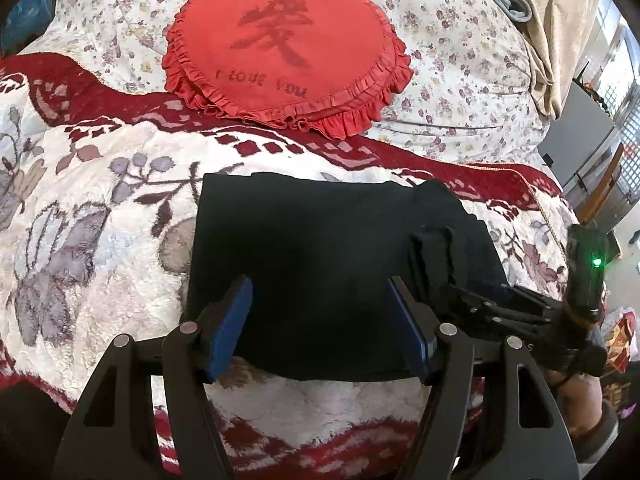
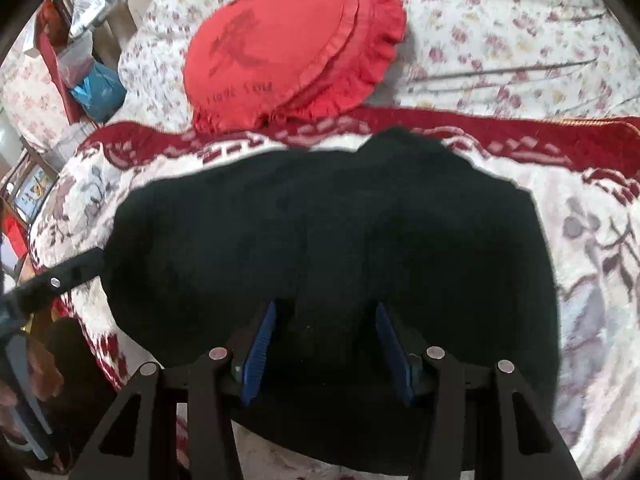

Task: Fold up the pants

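Left claw (image 1: 320, 324) over folded pants (image 1: 312, 248)

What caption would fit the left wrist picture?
Left gripper open above folded black pants on a floral blanket, red heart pillow behind.

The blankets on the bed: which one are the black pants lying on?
The fluffy white blanket with the dark red border holds the black pants. The small-flowered quilt behind holds only the red heart pillow.
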A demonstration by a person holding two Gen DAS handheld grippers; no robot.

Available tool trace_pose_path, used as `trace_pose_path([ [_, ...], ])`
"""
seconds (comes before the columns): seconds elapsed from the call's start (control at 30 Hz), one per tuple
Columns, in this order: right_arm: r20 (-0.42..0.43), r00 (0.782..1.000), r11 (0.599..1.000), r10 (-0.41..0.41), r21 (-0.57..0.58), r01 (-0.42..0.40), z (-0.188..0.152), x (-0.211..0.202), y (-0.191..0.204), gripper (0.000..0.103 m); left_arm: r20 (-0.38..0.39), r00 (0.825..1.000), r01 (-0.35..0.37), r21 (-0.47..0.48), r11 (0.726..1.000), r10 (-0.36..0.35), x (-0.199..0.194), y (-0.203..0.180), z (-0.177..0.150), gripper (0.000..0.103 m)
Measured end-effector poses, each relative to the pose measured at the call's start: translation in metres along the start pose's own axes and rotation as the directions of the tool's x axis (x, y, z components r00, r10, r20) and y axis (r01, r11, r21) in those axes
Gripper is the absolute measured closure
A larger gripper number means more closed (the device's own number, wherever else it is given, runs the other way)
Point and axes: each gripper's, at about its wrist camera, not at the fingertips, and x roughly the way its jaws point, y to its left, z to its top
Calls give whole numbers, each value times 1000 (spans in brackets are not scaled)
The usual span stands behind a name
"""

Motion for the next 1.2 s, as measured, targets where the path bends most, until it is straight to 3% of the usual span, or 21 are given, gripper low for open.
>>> trace_pose_path([
  [0.5,67,998,1000,17,16,-18,19,-12,-11,53,-23,1000,16,21,1000,-15,15,-8,4,35],
  [0.73,54,999,1000,-8,7,8,36,20,-15,53,-42,998,-42,18,999,42,44,-6,16,35],
  [0.93,67,998,1000,-11,-9,11,48,41,-14,39,-50,996,-77,44,996,79,64,-8,20,35],
  [1.2,111,993,1000,25,-10,-24,40,-11,-15,39,-30,997,-66,25,997,67,43,-5,19,35],
])
